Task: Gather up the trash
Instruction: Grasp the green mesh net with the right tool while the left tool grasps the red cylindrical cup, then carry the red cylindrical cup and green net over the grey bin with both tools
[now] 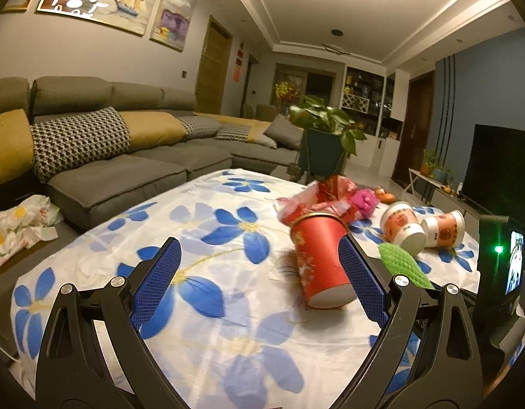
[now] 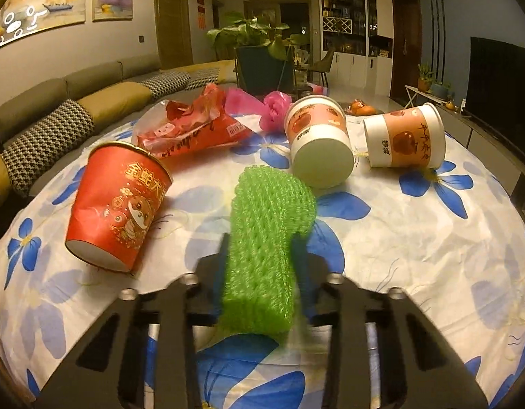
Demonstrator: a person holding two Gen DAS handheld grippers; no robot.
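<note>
A red paper cup [image 1: 317, 259] [image 2: 117, 204] lies tipped on the flowered tablecloth [image 1: 208, 204]. My left gripper [image 1: 259, 272] is open above the cloth, its right blue pad [image 1: 359, 279] beside the cup and its left pad far off. My right gripper [image 2: 260, 255] is shut on a green foam net sleeve [image 2: 266, 238], also seen in the left wrist view [image 1: 404, 266]. Two white-and-orange cups [image 2: 318, 139] [image 2: 405, 139] lie on their sides beyond it. A red plastic wrapper [image 2: 194, 129] and a pink bag [image 2: 274, 109] lie at the far side.
A grey sofa [image 1: 126, 156] with yellow and checked cushions runs along the left. A potted plant [image 1: 325, 129] stands past the table's far edge. A television [image 1: 501, 167] is at the right. Crumpled flowered cloth [image 1: 20, 228] lies on the sofa's edge.
</note>
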